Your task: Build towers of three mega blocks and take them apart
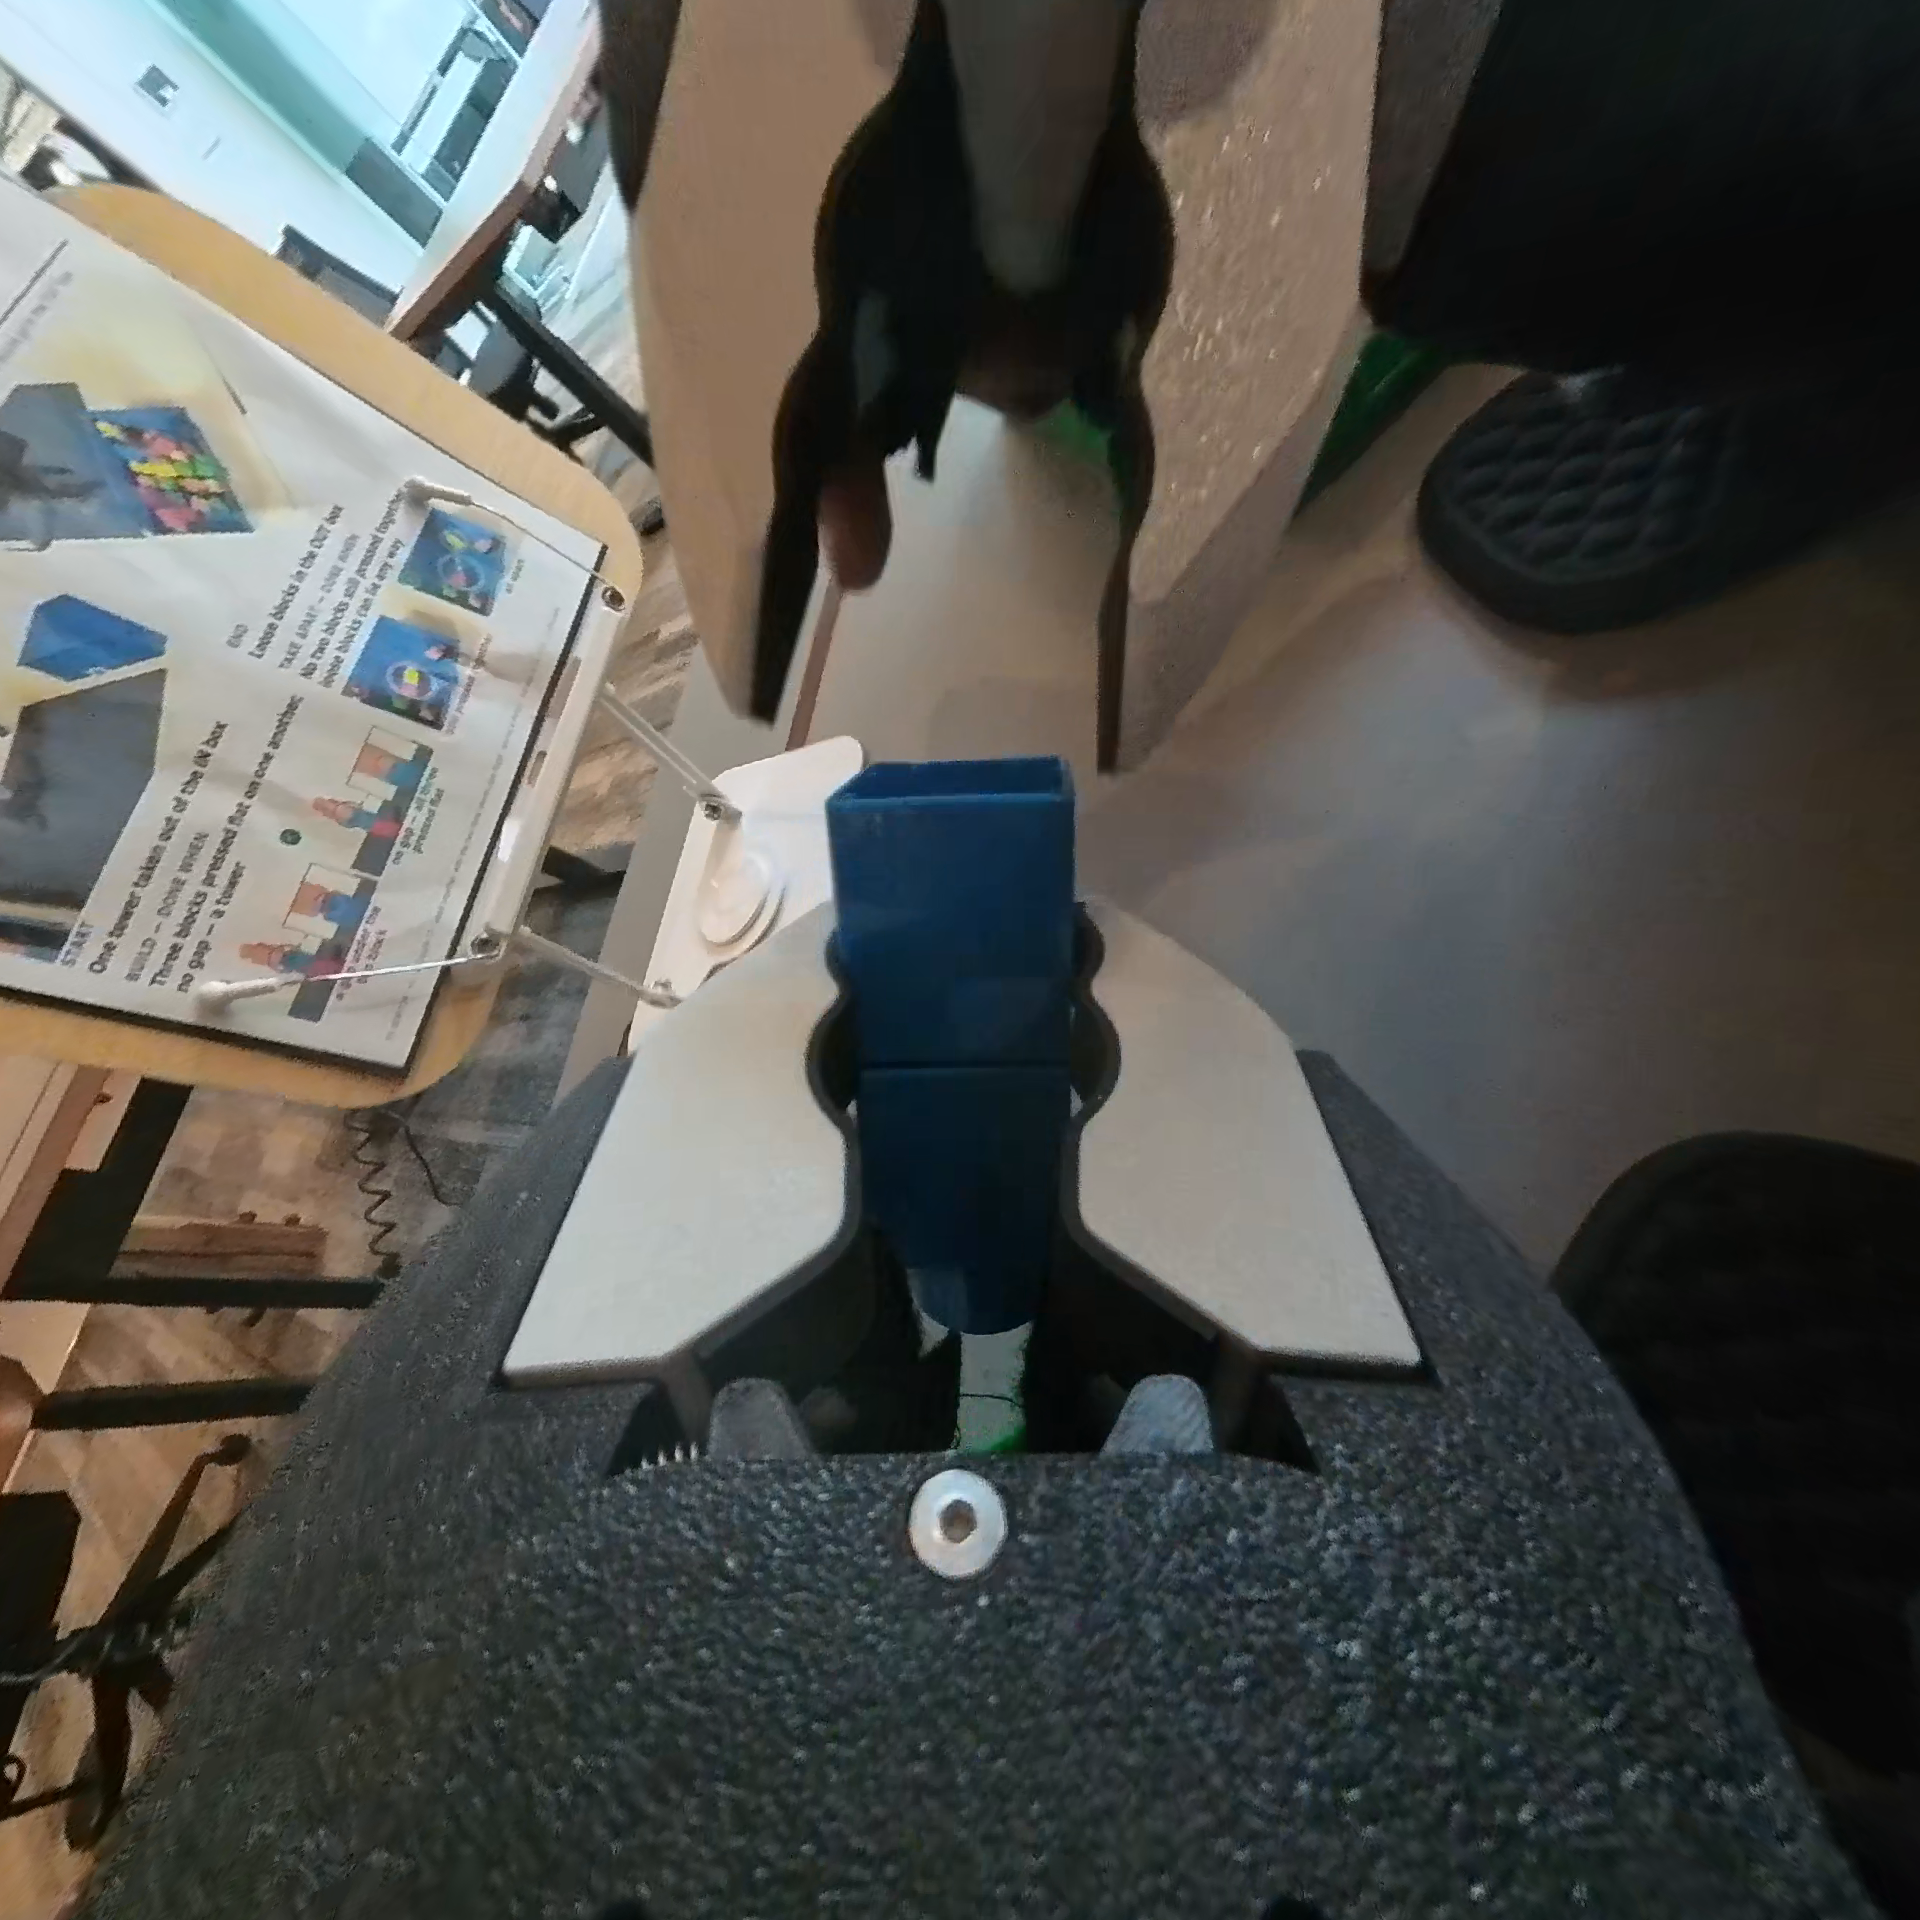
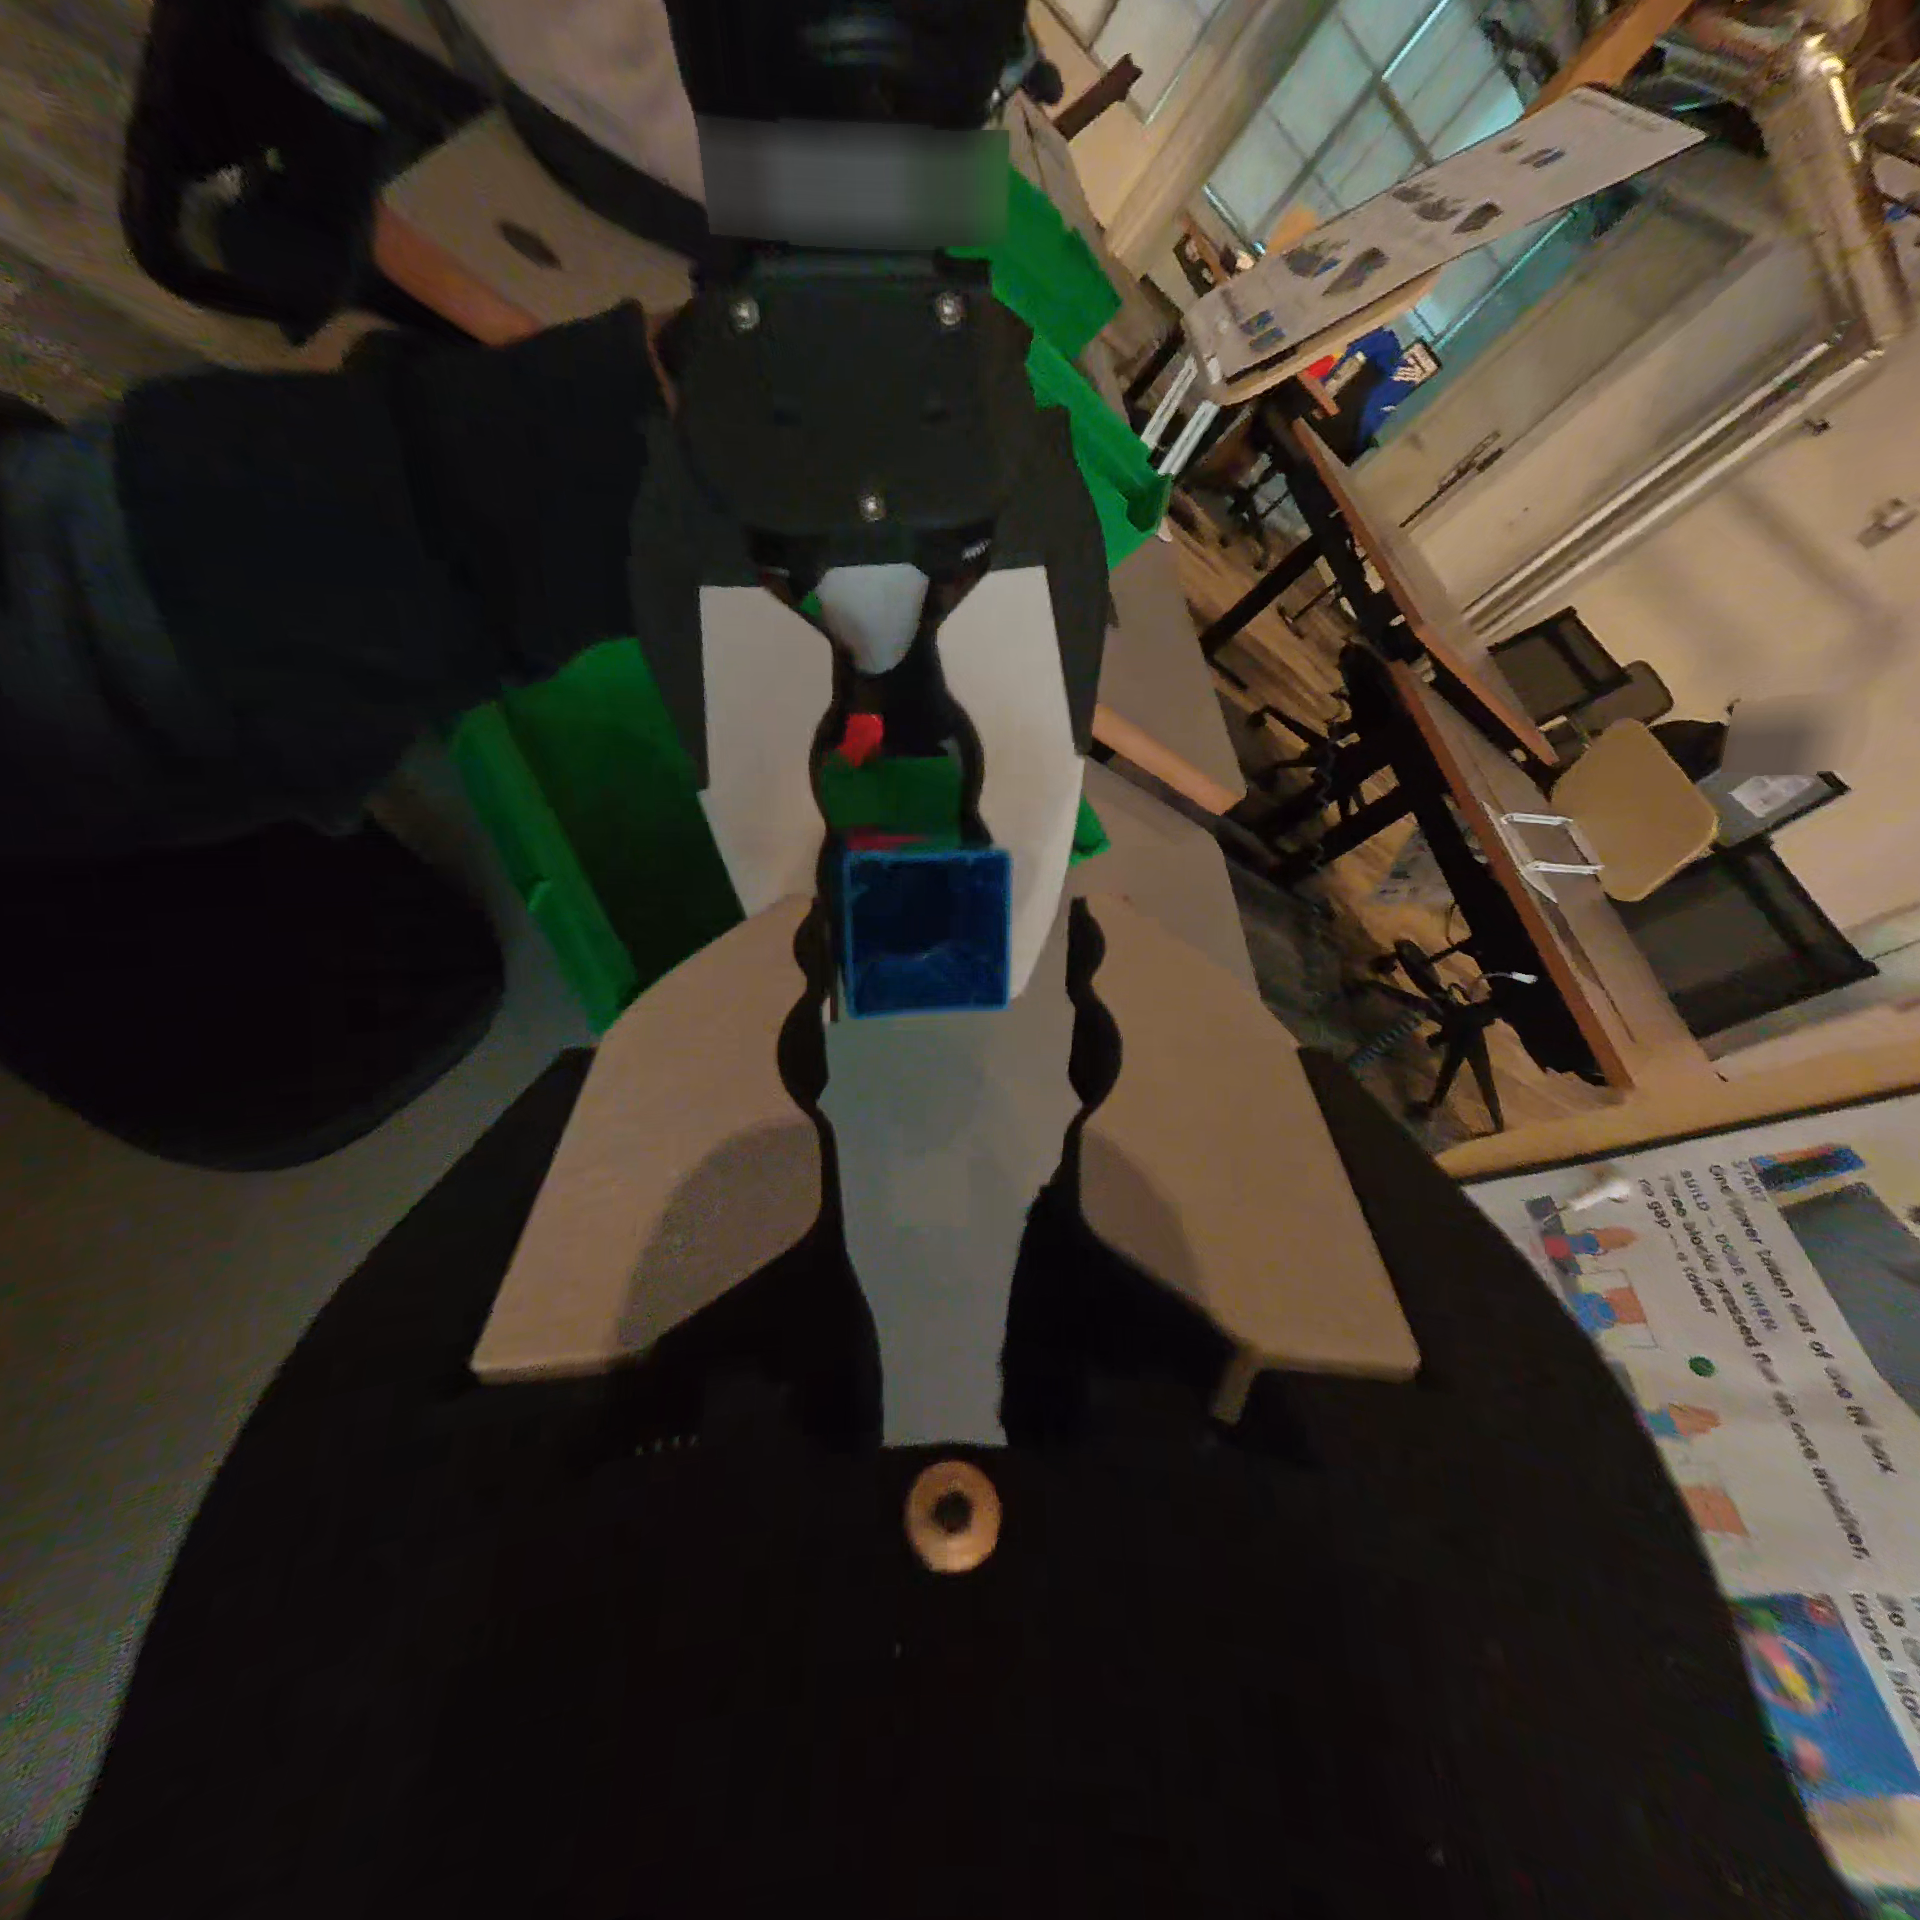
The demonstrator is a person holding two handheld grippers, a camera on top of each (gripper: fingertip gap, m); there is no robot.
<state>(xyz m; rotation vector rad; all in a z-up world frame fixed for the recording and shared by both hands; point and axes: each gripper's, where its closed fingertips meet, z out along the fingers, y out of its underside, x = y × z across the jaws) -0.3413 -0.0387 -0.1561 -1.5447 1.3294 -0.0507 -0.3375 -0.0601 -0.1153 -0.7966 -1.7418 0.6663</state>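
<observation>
We hold a stack of two hollow blue plastic mega blocks [image 1: 951, 997] pinched between the pale fingers of our left gripper [image 1: 956, 997], its open square end pointing away from us. The blocks look light, stiff and smooth-walled, so we judge a squeeze across the flat sides, clear of the seam, the surest hold. Our right gripper [image 2: 940, 997] faces it nose to nose, spread wide and holding nothing, the blue block mouth [image 2: 925, 930] just beyond its tips. Both hang above the grey surface [image 1: 1455, 831], near green plastic bins [image 2: 592, 821].
</observation>
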